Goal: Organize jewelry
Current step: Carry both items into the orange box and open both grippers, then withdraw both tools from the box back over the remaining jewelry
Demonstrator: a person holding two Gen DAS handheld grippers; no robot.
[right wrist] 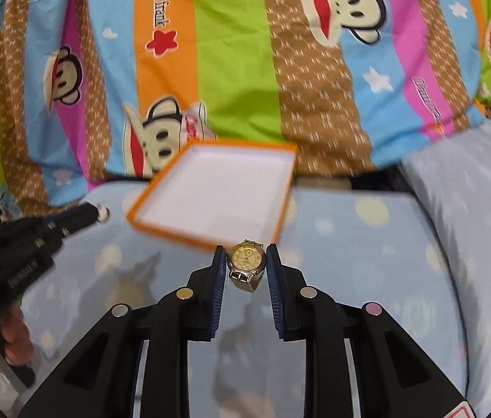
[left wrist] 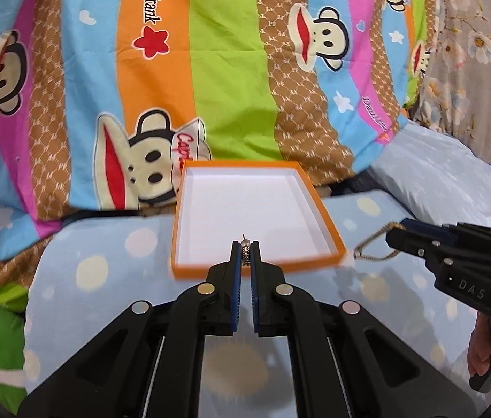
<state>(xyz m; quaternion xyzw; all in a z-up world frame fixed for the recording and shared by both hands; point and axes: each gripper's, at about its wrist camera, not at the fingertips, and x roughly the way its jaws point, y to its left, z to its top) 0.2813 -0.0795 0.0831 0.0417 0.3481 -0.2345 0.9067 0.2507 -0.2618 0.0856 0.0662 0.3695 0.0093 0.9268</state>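
Note:
An empty orange box [left wrist: 258, 271] with a white inside lies on the blue dotted bedding; it also shows in the right wrist view [right wrist: 207, 240]. My left gripper [left wrist: 244, 254] is shut on a small silver earring [left wrist: 244, 248], held over the box's near edge. In the right wrist view that gripper [right wrist: 100, 213] sits at the left with the earring's round end [right wrist: 104, 214] at its tip. My right gripper [right wrist: 246, 261] is shut on a gold watch [right wrist: 246, 265], just short of the box. In the left wrist view the right gripper [left wrist: 400, 231] is right of the box, with the watch's chain strap [left wrist: 372, 245] hanging from it.
A bright striped cartoon-monkey quilt [left wrist: 231, 69] is heaped behind the box. A pale blue pillow [right wrist: 472, 202] lies to the right. The person's hands show on the handles, one at the right edge of the left wrist view [left wrist: 489, 351] and one at the left edge of the right wrist view [right wrist: 12, 334].

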